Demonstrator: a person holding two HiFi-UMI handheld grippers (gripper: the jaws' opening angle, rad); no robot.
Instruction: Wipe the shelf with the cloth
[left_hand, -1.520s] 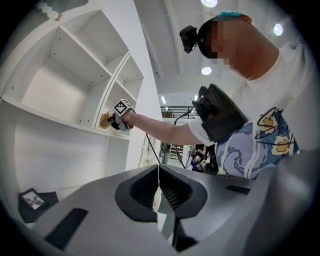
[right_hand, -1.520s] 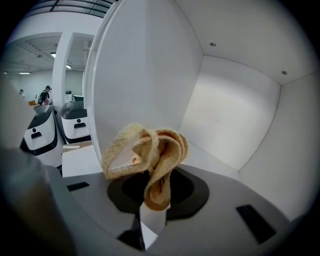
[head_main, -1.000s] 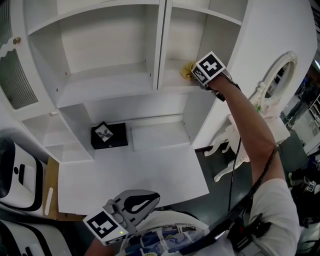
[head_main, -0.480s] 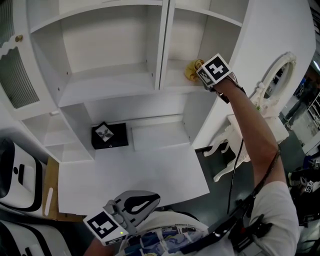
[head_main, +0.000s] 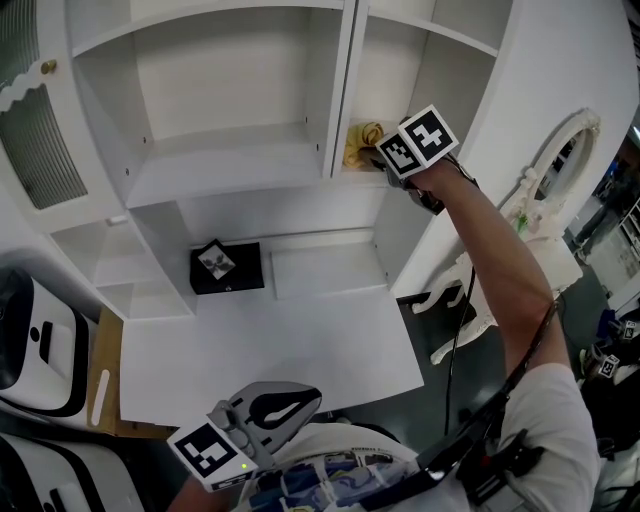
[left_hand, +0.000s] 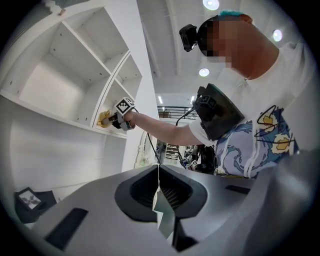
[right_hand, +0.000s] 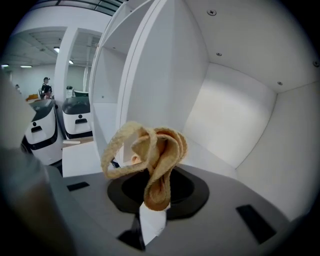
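Both claws closed: L claw (left_hand: 159, 197) empty; R claw (right_hand: 151, 212) pinches cloth (right_hand: 157, 150), clear only in right gripper view.

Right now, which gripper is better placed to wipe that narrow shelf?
Right. The right gripper is shut on the cloth and is up at the shelf. The left gripper hangs low by the person's body, shut and empty.

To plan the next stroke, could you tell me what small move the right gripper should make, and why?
Probably sweep rightward: the right gripper holds the cloth beside the divider, at the shelf's left end, so bare board lies rightward.
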